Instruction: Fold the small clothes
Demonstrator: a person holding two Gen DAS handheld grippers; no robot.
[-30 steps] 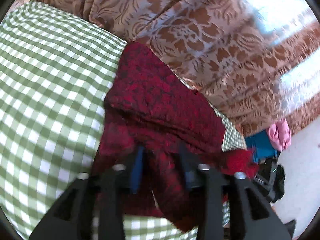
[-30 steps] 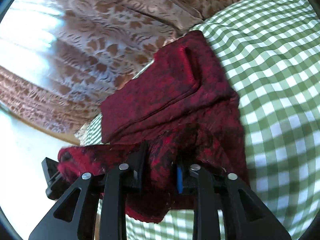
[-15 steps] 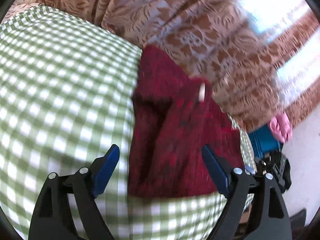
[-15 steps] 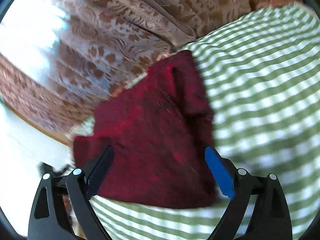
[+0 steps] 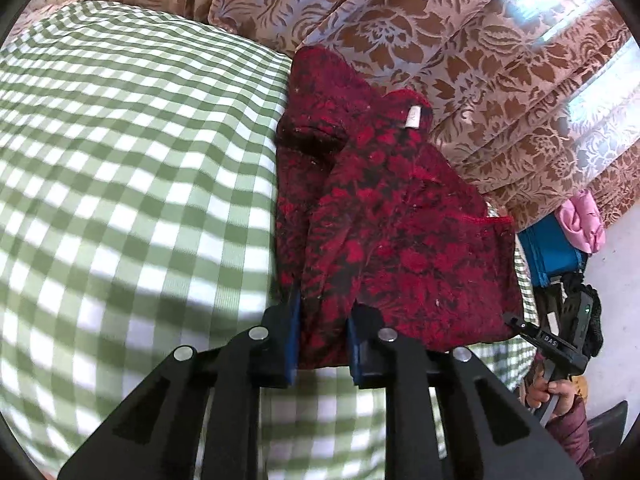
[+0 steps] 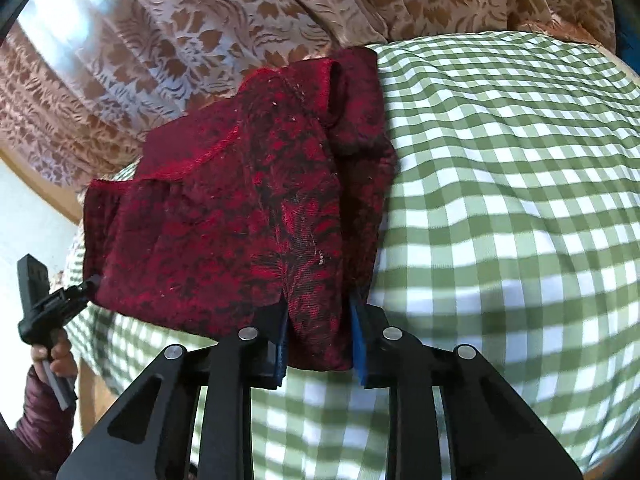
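A dark red patterned garment (image 5: pixel 400 220) lies folded on the green-checked bed cover (image 5: pixel 120 160), a white label near its far end. My left gripper (image 5: pixel 322 340) is closing its jaws on the left part of the garment's near edge, and the blue pads pinch a fold of cloth. In the right wrist view the same garment (image 6: pixel 240 200) shows with a red seam. There my right gripper (image 6: pixel 318 340) is closing on the near edge towards the right, with cloth bunched between the pads. Each view catches the other gripper at the garment's outer corner.
A brown floral curtain (image 5: pixel 460 60) hangs just behind the garment. Blue and pink things (image 5: pixel 568 236) sit at the right past the bed's edge. A hand in a maroon sleeve (image 6: pixel 44 400) holds the other gripper. The checked cover (image 6: pixel 520 200) stretches wide to the right.
Both grippers let go of the lifted cloth and opened wide half a second ago. The garment now lies flatter, and both have shut again on its near edge.
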